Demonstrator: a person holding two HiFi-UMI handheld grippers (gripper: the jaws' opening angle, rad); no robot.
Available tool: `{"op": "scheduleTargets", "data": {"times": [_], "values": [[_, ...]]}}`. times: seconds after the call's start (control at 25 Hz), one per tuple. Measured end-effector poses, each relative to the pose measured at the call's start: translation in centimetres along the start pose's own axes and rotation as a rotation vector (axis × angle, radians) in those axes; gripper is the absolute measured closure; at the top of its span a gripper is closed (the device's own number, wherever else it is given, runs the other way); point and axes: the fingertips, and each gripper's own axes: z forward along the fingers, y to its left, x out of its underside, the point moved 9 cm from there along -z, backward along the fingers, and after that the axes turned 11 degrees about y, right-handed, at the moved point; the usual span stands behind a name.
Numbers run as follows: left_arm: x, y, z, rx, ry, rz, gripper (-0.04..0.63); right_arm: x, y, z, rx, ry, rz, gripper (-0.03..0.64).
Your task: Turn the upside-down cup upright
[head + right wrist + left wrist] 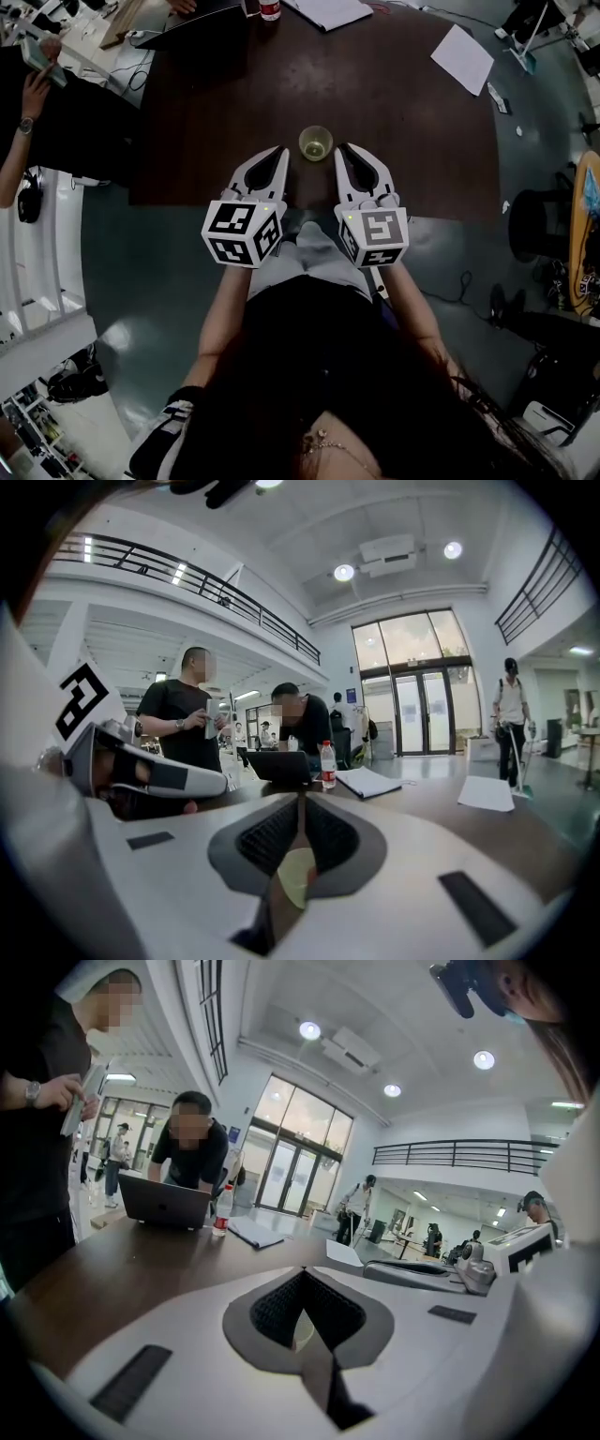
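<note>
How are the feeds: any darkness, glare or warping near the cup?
Head view: dim, vignetted, yet the cup stands out on the dark table. Left gripper view: heavy fisheye bend, bright ceiling lights. Right gripper view: same bend, cup a blurred patch.

The shell of my white plastic left hand-held gripper [280, 153] looks smooth and matt, and so does that of my white plastic right hand-held gripper [343, 150]. Inside the left one, the dark grey pads [277, 1307] have a fine ribbed, rubbery-looking texture. The small pale yellow-green cup [316, 143] is translucent plastic with a faint shine. The dark brown desk [394, 141] looks like wood with a smooth, low-sheen finish. The white sheet of paper [462, 58] is matt, the clear plastic bottle with a red label [326, 763] is glossy, and the grey floor [141, 300] is polished and reflective.
</note>
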Motion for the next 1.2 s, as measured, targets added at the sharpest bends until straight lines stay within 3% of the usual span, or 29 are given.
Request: {"op": "scheduleTargets", "data": {"times": [0.4,0.52,0.8,1.2], "values": [[-1.1,2.7,2.3,0.029,0.045,-0.001,0.594,0.5,-0.7,3.1,0.008,0.044,0.031,0.587],[-1.4,3.4,3.3,0.042,0.054,-0.007,0.594,1.2,-0.9,4.2,-0.024,0.064,0.043,0.486],[-1.4,4.7,4.6,0.043,0.083,-0.018,0.594,3.4,-0.7,6.2,-0.069,0.113,0.018,0.325],[-0.6,6.0,6.1,0.037,0.125,-0.029,0.594,8.8,-1.2,9.8,-0.092,0.285,0.017,0.249]]}}
